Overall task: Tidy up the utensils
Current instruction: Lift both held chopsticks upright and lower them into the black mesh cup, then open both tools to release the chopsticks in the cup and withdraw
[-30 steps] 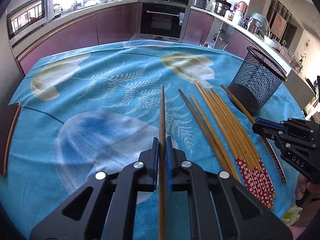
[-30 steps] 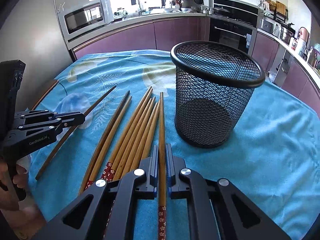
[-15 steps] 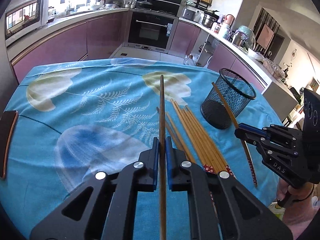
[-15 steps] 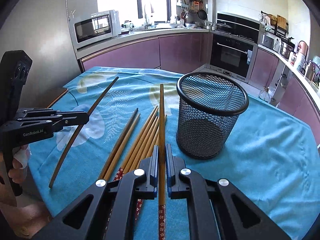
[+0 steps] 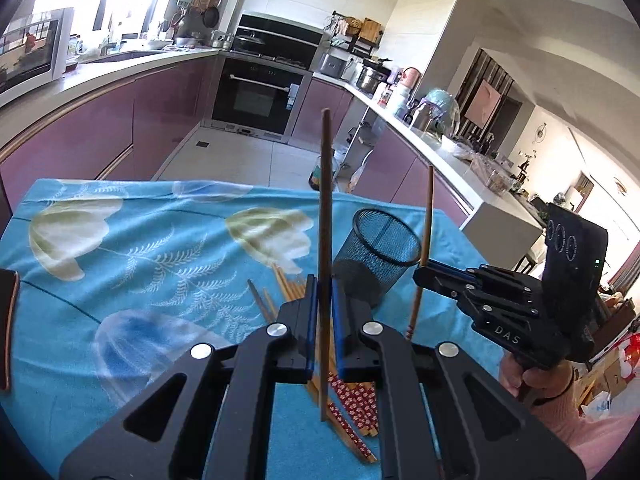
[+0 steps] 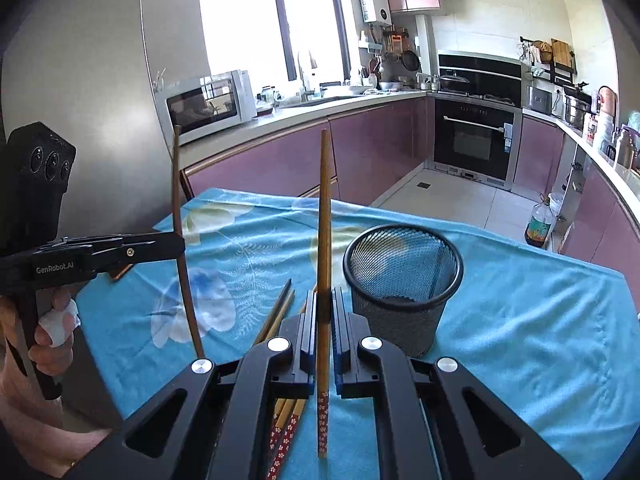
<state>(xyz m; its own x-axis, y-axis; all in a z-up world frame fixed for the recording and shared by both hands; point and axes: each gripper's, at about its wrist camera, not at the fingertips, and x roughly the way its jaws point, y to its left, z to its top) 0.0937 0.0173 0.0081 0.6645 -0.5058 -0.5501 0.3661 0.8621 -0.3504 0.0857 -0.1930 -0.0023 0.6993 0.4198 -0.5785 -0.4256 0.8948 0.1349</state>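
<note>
My left gripper point(image 5: 323, 292) is shut on a dark brown chopstick point(image 5: 325, 200), held upright above the table; both show in the right wrist view, gripper point(image 6: 176, 246) and chopstick point(image 6: 182, 264). My right gripper point(image 6: 324, 308) is shut on a light chopstick point(image 6: 325, 216) with a red flowered end, also upright; both show in the left wrist view, gripper point(image 5: 420, 274) and chopstick point(image 5: 425, 248). A black mesh cup point(image 6: 402, 280) stands just right of it, also seen in the left wrist view point(image 5: 380, 254). Several chopsticks point(image 5: 352, 396) lie on the cloth below.
The table has a blue flowered cloth point(image 6: 540, 320). A dark flat object point(image 5: 8, 328) lies at its left edge. Purple kitchen cabinets point(image 6: 280, 160) and an oven point(image 6: 472, 144) stand behind the table.
Both grippers have risen and tilted up, lifting their chopsticks from near flat to upright above the table. The mesh cup and the loose chopsticks have not moved.
</note>
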